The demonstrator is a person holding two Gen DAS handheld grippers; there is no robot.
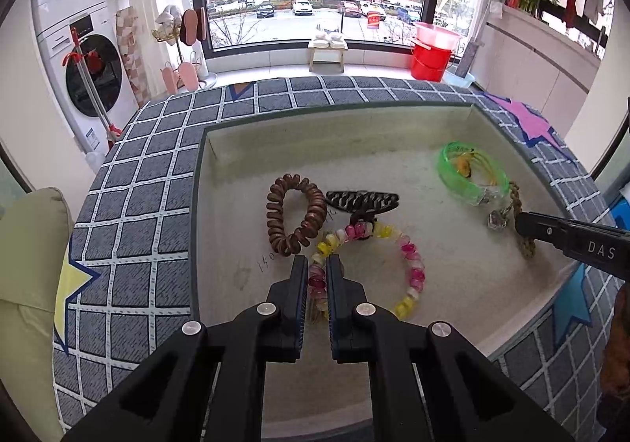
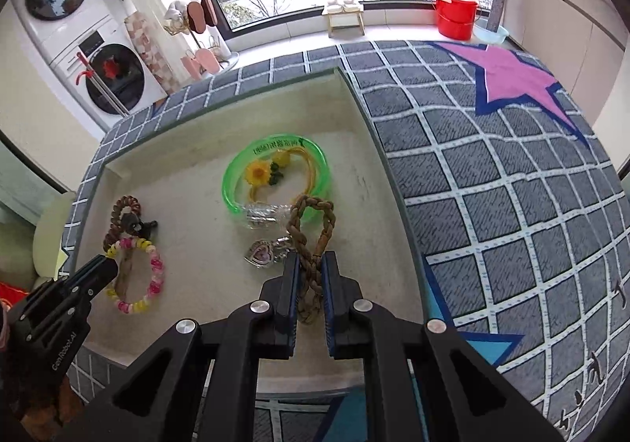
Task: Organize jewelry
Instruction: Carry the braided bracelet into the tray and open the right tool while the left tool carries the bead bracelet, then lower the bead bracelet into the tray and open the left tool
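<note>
A shallow beige tray (image 1: 346, 135) on the checked cloth holds the jewelry. My left gripper (image 1: 317, 265) is shut on the near end of a pink-and-yellow coil bracelet (image 1: 413, 265). Beside it lie a brown coil hair tie (image 1: 295, 219) and a black claw clip (image 1: 362, 202). My right gripper (image 2: 310, 269) is shut on a braided brown band (image 2: 328, 223), which loops forward onto a green bangle (image 2: 240, 182). A yellow sunflower tie (image 2: 260, 172) sits inside the bangle. A heart pendant (image 2: 262, 253) lies just left of the right fingers.
The tray (image 2: 189, 127) sits on a grey checked cloth (image 2: 492, 206) with pink, yellow and blue stars. Beyond the table are stacked washing machines (image 1: 78, 60), a window, a small stool (image 1: 327, 48) and a red bucket (image 1: 431, 56).
</note>
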